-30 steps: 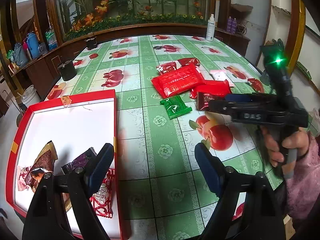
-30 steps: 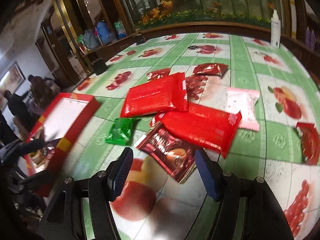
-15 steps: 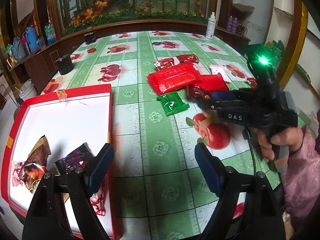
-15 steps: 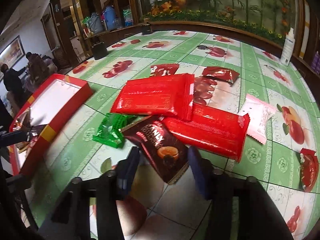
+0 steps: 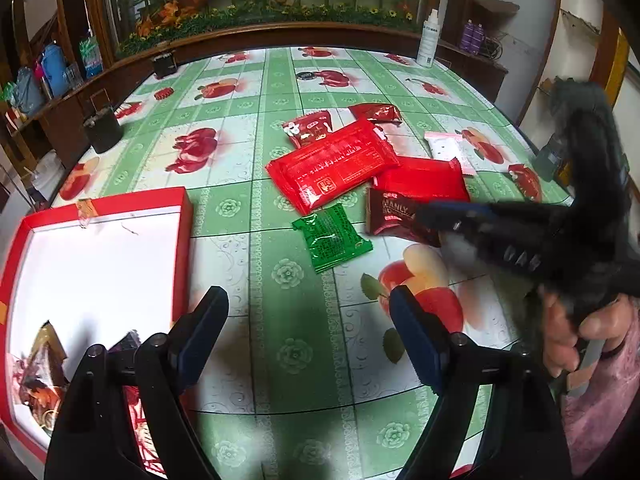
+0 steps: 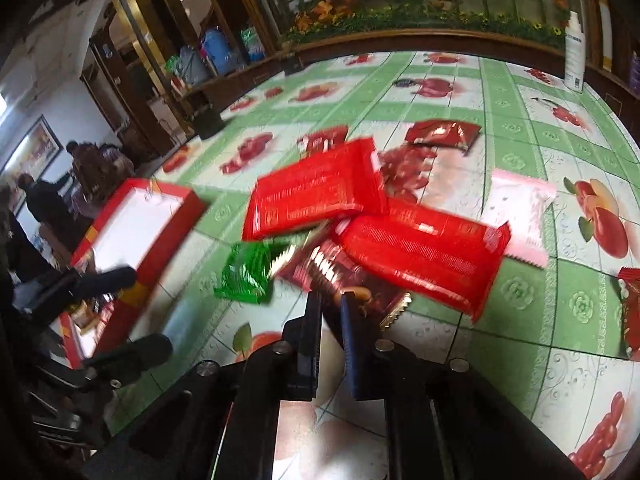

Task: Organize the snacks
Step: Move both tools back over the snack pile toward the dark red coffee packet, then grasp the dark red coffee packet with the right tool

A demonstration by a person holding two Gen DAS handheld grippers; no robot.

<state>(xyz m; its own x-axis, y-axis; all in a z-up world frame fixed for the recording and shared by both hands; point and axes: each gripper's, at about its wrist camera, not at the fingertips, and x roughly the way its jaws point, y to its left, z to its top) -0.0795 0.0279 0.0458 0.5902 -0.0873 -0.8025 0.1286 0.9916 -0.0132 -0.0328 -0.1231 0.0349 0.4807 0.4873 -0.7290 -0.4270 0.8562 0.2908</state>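
Observation:
My right gripper [image 6: 331,300] is shut on the near edge of a dark red snack packet [image 6: 340,276], also seen in the left wrist view [image 5: 394,216] with the right gripper [image 5: 430,216] on it. Next to the packet lie a green packet [image 5: 330,236], two large red packs [image 5: 336,164] [image 5: 422,182] and a pink-white packet [image 5: 446,150]. My left gripper [image 5: 308,328] is open and empty over the tablecloth beside the red box [image 5: 182,232], which holds a few snacks [image 5: 40,364].
Small red packets [image 5: 310,128] [image 5: 376,112] [image 5: 526,180] lie farther back and right. A black cup [image 5: 102,130] and a white bottle [image 5: 428,38] stand near the table's far edges. People [image 6: 44,200] stand at the left of the room.
My right gripper moved forward onto the dark red packet and shut on its near edge. My left gripper drew back a little and stayed open.

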